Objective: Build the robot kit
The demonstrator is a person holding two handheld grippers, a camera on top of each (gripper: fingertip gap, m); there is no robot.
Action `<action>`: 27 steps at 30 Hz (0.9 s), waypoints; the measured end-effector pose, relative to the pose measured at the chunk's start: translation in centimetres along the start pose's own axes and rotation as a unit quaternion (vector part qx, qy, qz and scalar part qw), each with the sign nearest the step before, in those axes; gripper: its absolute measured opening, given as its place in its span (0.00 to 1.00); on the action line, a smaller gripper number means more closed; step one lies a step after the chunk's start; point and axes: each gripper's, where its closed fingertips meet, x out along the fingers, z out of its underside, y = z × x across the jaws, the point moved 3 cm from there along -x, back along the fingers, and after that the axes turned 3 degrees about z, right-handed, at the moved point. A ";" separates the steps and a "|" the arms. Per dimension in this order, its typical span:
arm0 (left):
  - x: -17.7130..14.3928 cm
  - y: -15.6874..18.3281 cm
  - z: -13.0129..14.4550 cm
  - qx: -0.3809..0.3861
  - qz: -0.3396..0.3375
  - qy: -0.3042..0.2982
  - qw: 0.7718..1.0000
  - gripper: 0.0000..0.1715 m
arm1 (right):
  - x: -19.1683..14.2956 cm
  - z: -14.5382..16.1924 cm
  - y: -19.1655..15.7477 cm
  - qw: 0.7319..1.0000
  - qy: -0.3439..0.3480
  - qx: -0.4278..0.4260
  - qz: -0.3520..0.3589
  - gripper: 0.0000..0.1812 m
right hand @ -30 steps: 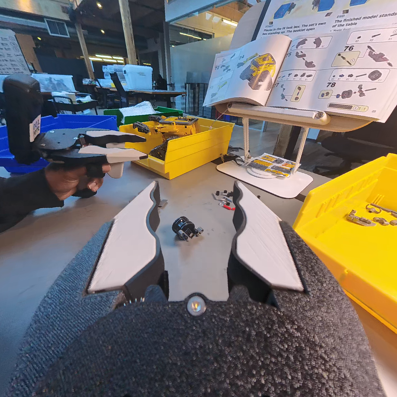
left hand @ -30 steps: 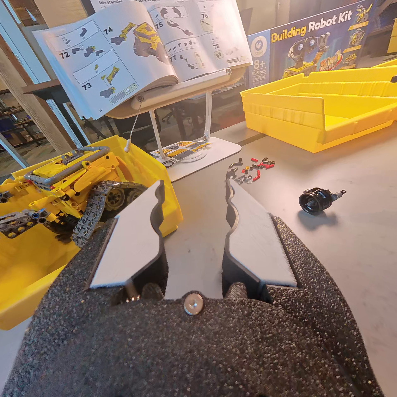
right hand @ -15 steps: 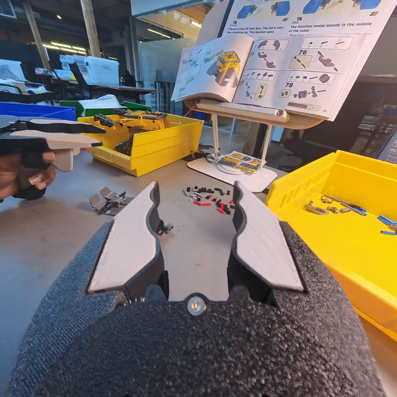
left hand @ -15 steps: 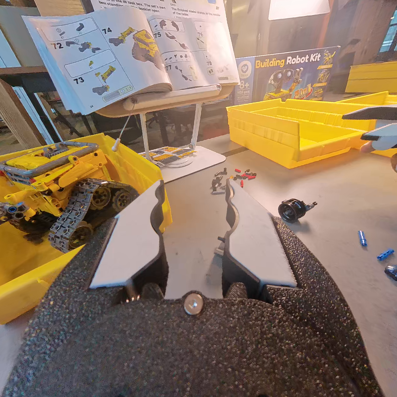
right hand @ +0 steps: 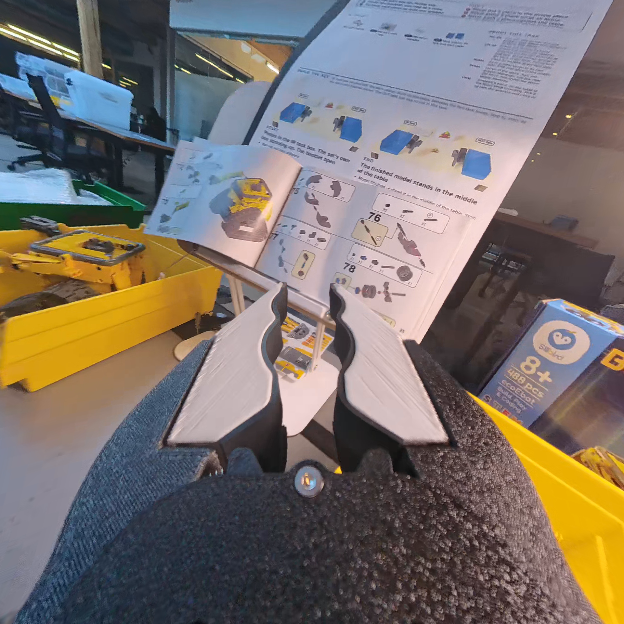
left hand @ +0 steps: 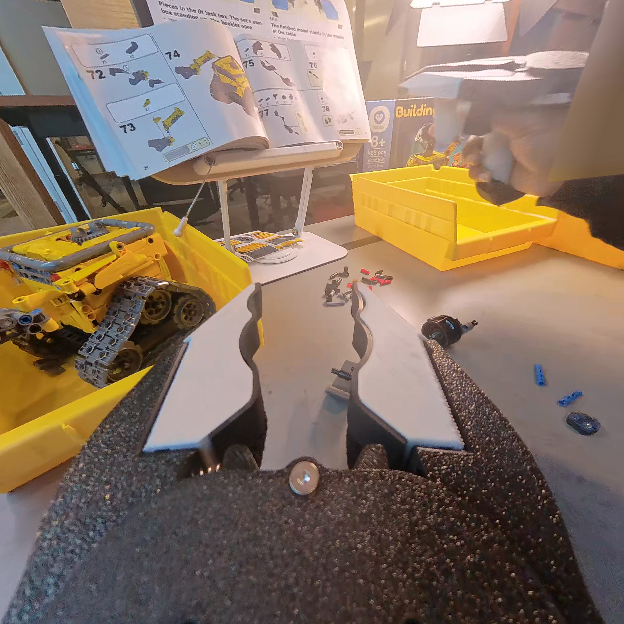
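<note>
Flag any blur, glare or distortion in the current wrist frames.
Left wrist view: other hand-held gripper smeared by motion upper right, booklet washed by glare, tracked model sharp. Right wrist view: soft all over, bin streaked, wide-angle bending at edges.

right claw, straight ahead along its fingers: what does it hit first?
Probably the open instruction booklet or the ledge of its stand: the right claw, open and empty, points at the booklet's lower edge. Depth is unclear, so the gap can't be judged.
</note>
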 end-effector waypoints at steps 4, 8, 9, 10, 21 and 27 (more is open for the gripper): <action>0.0 -0.2 0.1 -0.019 0.003 -0.001 1.000 0.30 | 4.6 1.6 3.7 0.999 -0.021 -0.017 0.036 0.14; 0.2 0.0 0.5 -0.018 0.004 -0.011 1.000 0.29 | 6.9 2.2 5.1 0.999 -0.018 -0.024 0.043 0.14; 0.3 0.0 0.7 -0.016 0.004 -0.015 1.000 0.29 | 7.3 2.2 5.2 0.999 -0.015 -0.029 0.043 0.13; 0.4 0.0 0.9 -0.016 0.005 -0.018 1.000 0.29 | 7.6 2.1 5.3 0.998 -0.012 -0.036 0.041 0.12; 0.6 0.1 1.1 -0.012 0.005 -0.026 1.000 0.29 | 9.9 2.9 5.7 0.998 -0.017 -0.048 0.040 0.00; 0.6 0.1 1.1 -0.014 0.005 -0.027 1.000 0.28 | 10.2 3.3 5.7 0.998 -0.019 -0.051 0.038 0.00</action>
